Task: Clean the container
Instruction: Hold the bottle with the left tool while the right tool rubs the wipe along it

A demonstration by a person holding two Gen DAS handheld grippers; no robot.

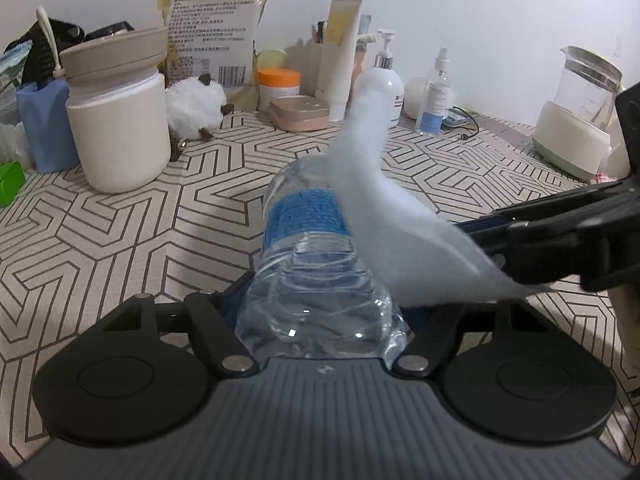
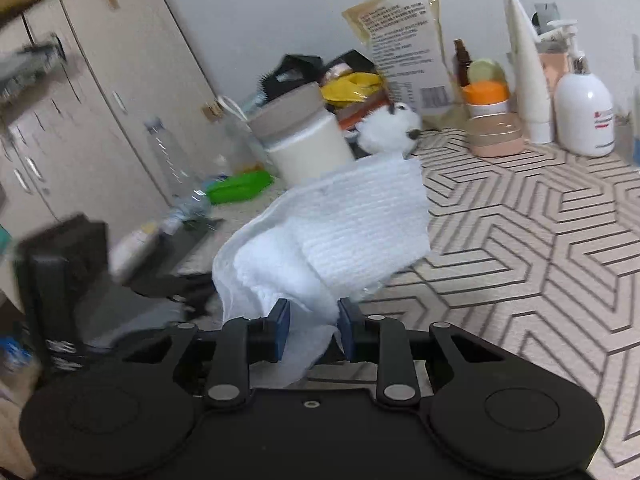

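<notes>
Patterned cloth point(image 1: 120, 216) covers the table, with jars, tubes and pump bottles ranged along the white wall behind.

**Left gripper** point(image 1: 320, 320): closed on the bottle point(image 1: 308, 248). The bottle is clear plastic with a blue label band and sits between the jaws. Its long axis runs straight forward along the fingers, away from the camera and tilted down toward the table. The jaws press on its near, crumpled end; the far end projects free over the cloth.

**Right gripper** point(image 2: 312, 328): narrow, clamped on a bunched corner of the white wipe point(image 2: 340, 232). The remainder of the wipe fans out forward and upward from the pads point(image 2: 282, 326).

**Governing relation:** in the left wrist view the right gripper point(image 1: 500, 252) enters from the right edge, and its wipe point(image 1: 384, 208) lies against the right flank of the bottle, overlapping the label band. Whether it presses on the plastic or only hangs beside it cannot be told. The right hand is therefore the working hand; the left acts as a fixture.

**Judged next move:** strokes likely run parallel to the bottle's long axis, toward or away from the left jaws. The left grip looks adequate but deforms the plastic; side pressure may swing the free end.
</notes>
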